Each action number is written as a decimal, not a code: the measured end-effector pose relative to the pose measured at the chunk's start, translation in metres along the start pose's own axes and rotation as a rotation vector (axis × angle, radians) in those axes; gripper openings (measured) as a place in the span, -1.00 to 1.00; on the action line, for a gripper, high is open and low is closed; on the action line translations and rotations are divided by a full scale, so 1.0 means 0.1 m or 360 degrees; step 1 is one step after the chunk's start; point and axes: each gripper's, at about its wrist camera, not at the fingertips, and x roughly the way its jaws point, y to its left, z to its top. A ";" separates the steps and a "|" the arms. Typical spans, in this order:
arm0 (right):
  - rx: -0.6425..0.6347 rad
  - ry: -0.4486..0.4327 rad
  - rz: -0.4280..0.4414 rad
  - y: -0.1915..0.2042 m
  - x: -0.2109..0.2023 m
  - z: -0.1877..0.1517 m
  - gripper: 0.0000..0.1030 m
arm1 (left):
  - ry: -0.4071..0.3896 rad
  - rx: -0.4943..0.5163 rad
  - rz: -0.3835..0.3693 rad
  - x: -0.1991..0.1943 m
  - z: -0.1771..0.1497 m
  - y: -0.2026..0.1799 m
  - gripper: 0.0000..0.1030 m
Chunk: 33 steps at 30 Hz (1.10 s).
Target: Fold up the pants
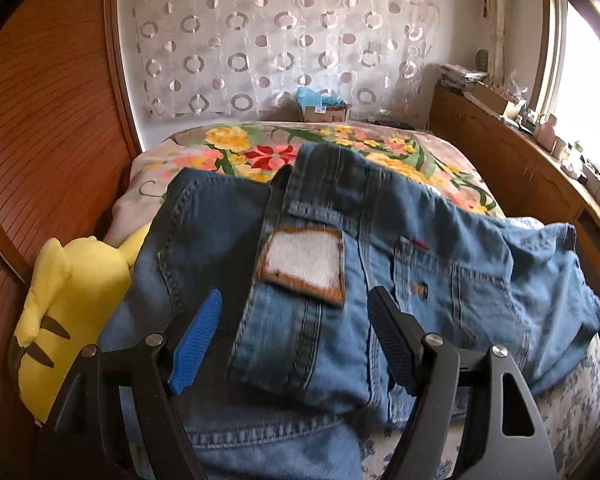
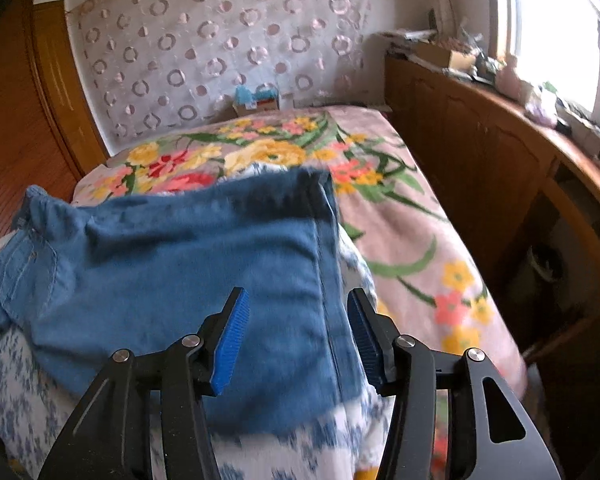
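Pants [image 1: 340, 280] lie folded on the bed [image 2: 412, 232], waistband end beside a yellow plush [image 1: 60, 300], hem end short of the bed's edge toward the cabinet [image 2: 480, 152]. Left gripper [image 1: 296, 336] and right gripper [image 2: 296, 332] both stand open, gripping nothing, denim below them. A box [image 1: 326, 112] at the bed's far end holds something blue.

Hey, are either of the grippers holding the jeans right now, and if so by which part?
Neither. The left gripper and right gripper stand open over the jeans, pads clear.
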 end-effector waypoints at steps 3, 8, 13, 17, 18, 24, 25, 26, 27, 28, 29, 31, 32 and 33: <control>0.0040 0.0054 -0.0003 -0.10 -0.01 -0.13 0.19 | 0.0013 0.0009 0.0001 0.01 -0.06 0.00 0.48; 0.0114 0.0130 0.0010 -0.15 0.01 -0.27 0.19 | 0.0043 0.0007 0.0007 0.07 -0.15 0.00 0.48; 0.0138 0.0210 0.0004 -0.07 0.14 -0.30 0.19 | 0.0068 0.0008 0.0015 0.10 -0.21 -0.01 0.48; 0.0141 0.0205 -0.0026 0.06 0.20 -0.26 0.19 | 0.0074 -0.0003 0.0016 0.10 -0.22 0.01 0.48; 0.0134 0.0198 -0.0036 0.07 0.21 -0.24 0.19 | 0.0075 -0.0007 0.0014 0.10 -0.23 0.01 0.48; 0.0109 0.0150 0.0007 0.18 0.21 -0.26 0.19 | 0.0068 -0.0012 0.0008 0.09 -0.28 0.00 0.48; 0.0093 0.0148 0.0012 0.20 0.22 -0.26 0.19 | 0.0066 -0.0011 0.0010 0.09 -0.28 0.00 0.48; 0.0078 0.0154 0.0009 0.22 0.24 -0.27 0.19 | 0.0064 -0.0009 0.0014 0.10 -0.29 0.00 0.48; 0.0066 0.0164 0.0007 0.24 0.25 -0.28 0.18 | 0.0062 -0.0005 0.0018 0.10 -0.29 0.00 0.45; 0.0057 0.0179 -0.0001 0.25 0.28 -0.29 0.18 | 0.0055 -0.0003 0.0024 0.11 -0.29 0.01 0.34; 0.0052 0.0184 -0.0008 0.25 0.30 -0.30 0.18 | 0.0059 -0.0004 0.0033 0.12 -0.29 0.02 0.29; 0.0039 0.0172 -0.0020 0.26 0.31 -0.31 0.18 | 0.0086 -0.0012 0.0032 0.16 -0.28 0.04 0.22; 0.0034 0.0169 -0.0024 0.27 0.32 -0.31 0.10 | 0.0096 -0.0020 0.0032 0.18 -0.29 0.05 0.22; 0.0025 0.0165 -0.0029 0.28 0.33 -0.32 -0.01 | 0.0102 -0.0027 0.0030 0.21 -0.29 0.06 0.21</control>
